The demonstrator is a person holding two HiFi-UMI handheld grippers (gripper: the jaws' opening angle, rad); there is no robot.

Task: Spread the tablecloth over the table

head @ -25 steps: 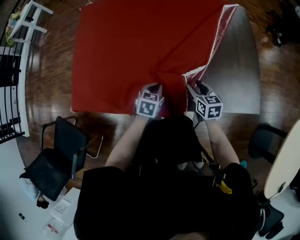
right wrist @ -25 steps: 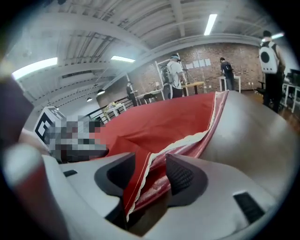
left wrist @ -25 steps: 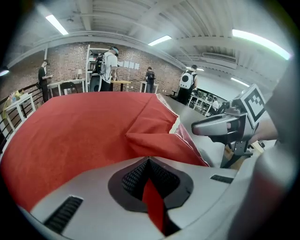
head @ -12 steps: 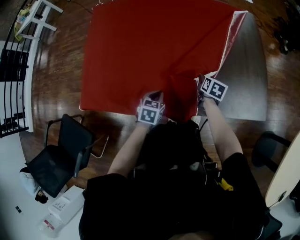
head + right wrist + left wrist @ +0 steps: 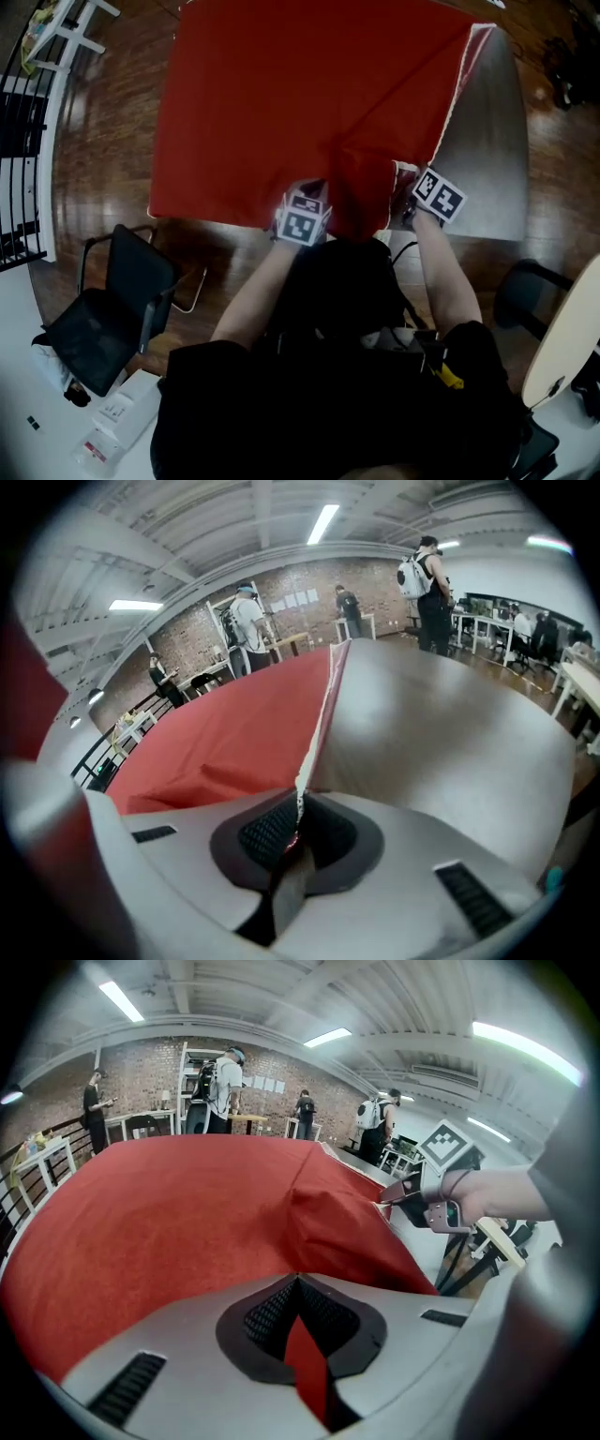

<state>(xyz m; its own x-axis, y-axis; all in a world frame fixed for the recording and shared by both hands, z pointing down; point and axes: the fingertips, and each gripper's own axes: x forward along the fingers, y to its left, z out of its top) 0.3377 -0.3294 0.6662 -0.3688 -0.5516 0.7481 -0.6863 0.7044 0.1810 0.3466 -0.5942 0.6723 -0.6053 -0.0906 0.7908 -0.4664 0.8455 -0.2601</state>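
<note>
Head view looks steeply down past the person's dark top and bare forearms to both grippers at the near edge of the tabletop (image 5: 487, 159). The left gripper (image 5: 312, 187) is clamped on the near edge of the red tablecloth (image 5: 300, 94). In the left gripper view a narrow strip of red fabric sits pinched between the closed jaws of that gripper (image 5: 300, 1309). The right gripper (image 5: 405, 186) sits just beside it to the right. Its jaws have just been closing, and the right gripper view shows this gripper (image 5: 294, 834) with the cloth's white hem (image 5: 319, 724) caught between them.

The tablecloth is plain red with a matte weave. It covers the left and middle of the tabletop – the grey right part is bare. A raised fold humps up between the two grippers. The hemmed right edge runs diagonally away to the far right corner.

Only the left gripper view shows the right gripper (image 5: 422, 1206) from the side, nipping the hem. Only the right gripper view shows the bare tabletop (image 5: 441, 733) sweeping away. Both show people (image 5: 225, 1082) standing far off before a brick wall (image 5: 300, 583). The head view alone shows the wood floor (image 5: 103, 141) and a black chair (image 5: 112, 309) to the left.
</note>
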